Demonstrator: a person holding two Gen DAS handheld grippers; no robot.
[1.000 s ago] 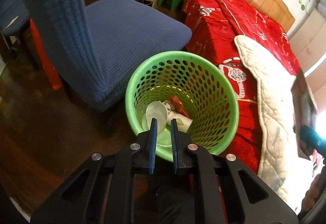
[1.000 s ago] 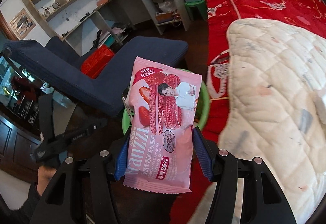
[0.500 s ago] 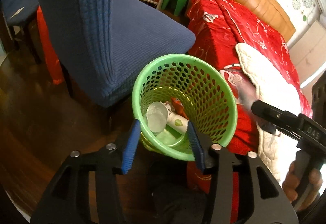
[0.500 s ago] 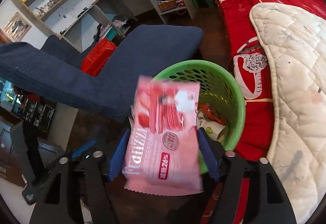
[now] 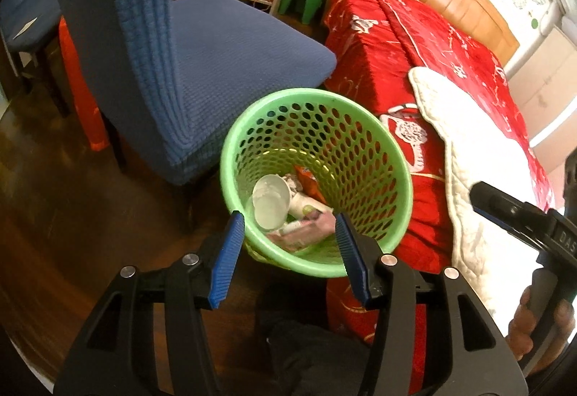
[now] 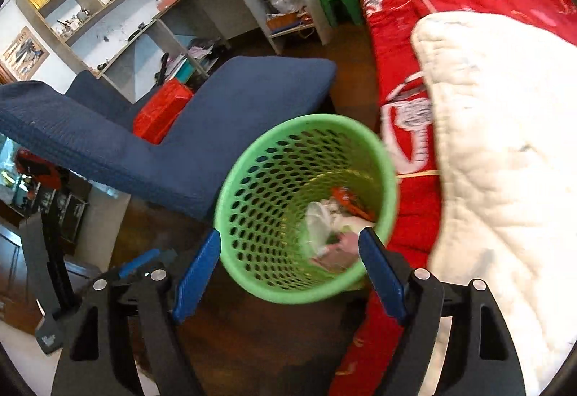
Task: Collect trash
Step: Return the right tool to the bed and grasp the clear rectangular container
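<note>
Both grippers hover over the green basket (image 5: 364,158), which stands on the dark wooden floor (image 5: 72,201) between the blue chair (image 5: 223,46) and the red-covered bed (image 5: 425,46). The left gripper (image 5: 288,252) has its jaws spread wide, nothing between them, blue pads framing the near rim of the basket. The right gripper (image 6: 288,273) is the same story: jaws wide apart and empty, with the basket mouth sitting right between them. Down in the basket lies the pink snack wrapper (image 5: 306,232), resting on the bottom heap beside a clear plastic cup (image 5: 270,203), a white paper cup (image 5: 306,207) and a scrap of orange wrapper (image 5: 308,179). In the right wrist view the wrapper (image 6: 340,248) shows blurred, low against the near wall. A white quilt (image 6: 505,151) drapes over the bed edge just beside the basket.
</note>
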